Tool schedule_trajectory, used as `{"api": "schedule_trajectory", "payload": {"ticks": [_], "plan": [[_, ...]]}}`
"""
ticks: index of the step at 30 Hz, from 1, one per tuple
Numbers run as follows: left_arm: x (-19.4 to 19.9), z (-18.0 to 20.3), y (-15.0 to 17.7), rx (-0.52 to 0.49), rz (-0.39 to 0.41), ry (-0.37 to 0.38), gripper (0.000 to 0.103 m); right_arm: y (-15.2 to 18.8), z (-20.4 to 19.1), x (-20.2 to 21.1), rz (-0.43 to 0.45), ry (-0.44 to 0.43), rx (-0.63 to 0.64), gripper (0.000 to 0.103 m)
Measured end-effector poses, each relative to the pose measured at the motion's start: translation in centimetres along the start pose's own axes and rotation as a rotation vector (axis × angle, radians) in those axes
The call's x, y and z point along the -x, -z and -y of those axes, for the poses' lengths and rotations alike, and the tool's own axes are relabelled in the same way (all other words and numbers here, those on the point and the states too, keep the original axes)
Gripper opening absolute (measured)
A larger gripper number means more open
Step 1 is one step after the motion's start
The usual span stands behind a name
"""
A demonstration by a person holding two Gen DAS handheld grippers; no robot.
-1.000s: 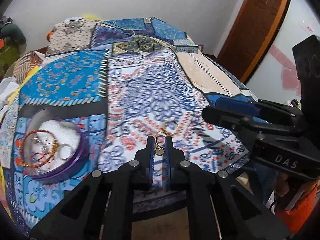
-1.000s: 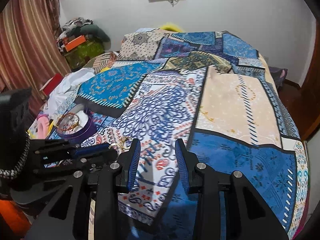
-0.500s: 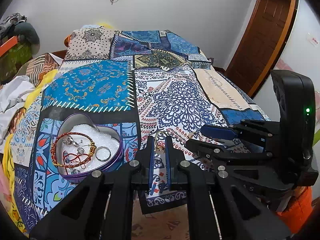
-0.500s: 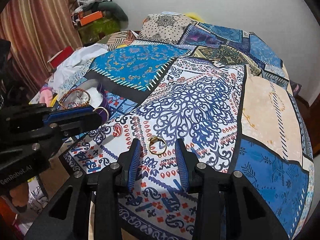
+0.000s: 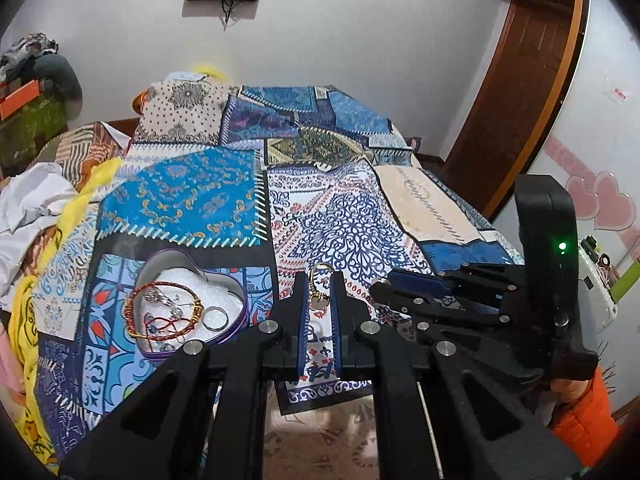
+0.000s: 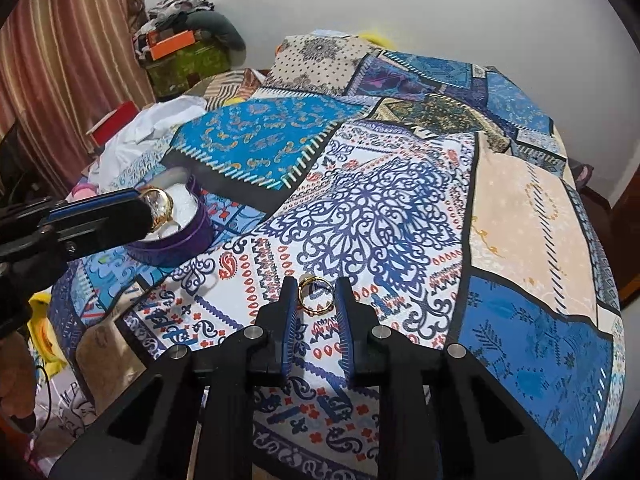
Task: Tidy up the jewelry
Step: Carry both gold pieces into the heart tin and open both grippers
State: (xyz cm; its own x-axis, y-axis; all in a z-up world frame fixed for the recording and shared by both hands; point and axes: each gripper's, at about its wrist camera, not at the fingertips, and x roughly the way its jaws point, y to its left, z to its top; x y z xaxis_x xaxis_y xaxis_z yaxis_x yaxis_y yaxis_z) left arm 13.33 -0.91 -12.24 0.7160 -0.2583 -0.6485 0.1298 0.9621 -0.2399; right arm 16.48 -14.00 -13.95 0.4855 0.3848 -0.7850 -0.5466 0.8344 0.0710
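Observation:
My left gripper [image 5: 319,294] is shut on a gold earring [image 5: 318,296] and holds it above the bed; it shows from the side in the right wrist view [image 6: 154,208], with the gold earring [image 6: 160,206] at its tip. A purple heart-shaped tin [image 5: 236,330] with white foam holds a red-gold bangle [image 5: 138,300], a silver ring [image 5: 215,317] and small pieces; it also shows in the right wrist view [image 6: 176,246]. My right gripper [image 6: 316,298] is open, its fingers either side of a gold ring [image 6: 316,296] lying on the patterned bedspread [image 6: 400,208].
White cloth [image 6: 136,136] and a cluttered pile [image 6: 180,44] lie at the bed's far left by a curtain [image 6: 60,60]. A wooden door [image 5: 516,92] stands at right. The bed's near edge drops to the floor [image 5: 320,440].
My left gripper has lifted and drawn back with the earring. My right gripper has moved down and forward, and its fingers have narrowed around the gold ring.

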Motion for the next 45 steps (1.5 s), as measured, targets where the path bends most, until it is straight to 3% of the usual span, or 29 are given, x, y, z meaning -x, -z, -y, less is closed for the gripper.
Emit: {"api": "schedule_trajectory", "payload": {"ticks": [24, 36, 45], "plan": [[7.3, -1.8, -1.2, 0.016, 0.161, -0.042, 0.008, -3.6, -4.8, 9.1, 0.261, -0.007, 0.038, 0.017], [9.1, -5.9, -1.1, 0.077, 0.213, -0.114, 0.008, -5.1, -7.4, 8.9, 0.289, -0.052, 0.072, 0.017], [8.1, -8.7, -0.2, 0.117, 0.184, -0.139, 0.008, -5.7, -9.1, 6.1, 0.244, -0.088, 0.096, 0.017]]}}
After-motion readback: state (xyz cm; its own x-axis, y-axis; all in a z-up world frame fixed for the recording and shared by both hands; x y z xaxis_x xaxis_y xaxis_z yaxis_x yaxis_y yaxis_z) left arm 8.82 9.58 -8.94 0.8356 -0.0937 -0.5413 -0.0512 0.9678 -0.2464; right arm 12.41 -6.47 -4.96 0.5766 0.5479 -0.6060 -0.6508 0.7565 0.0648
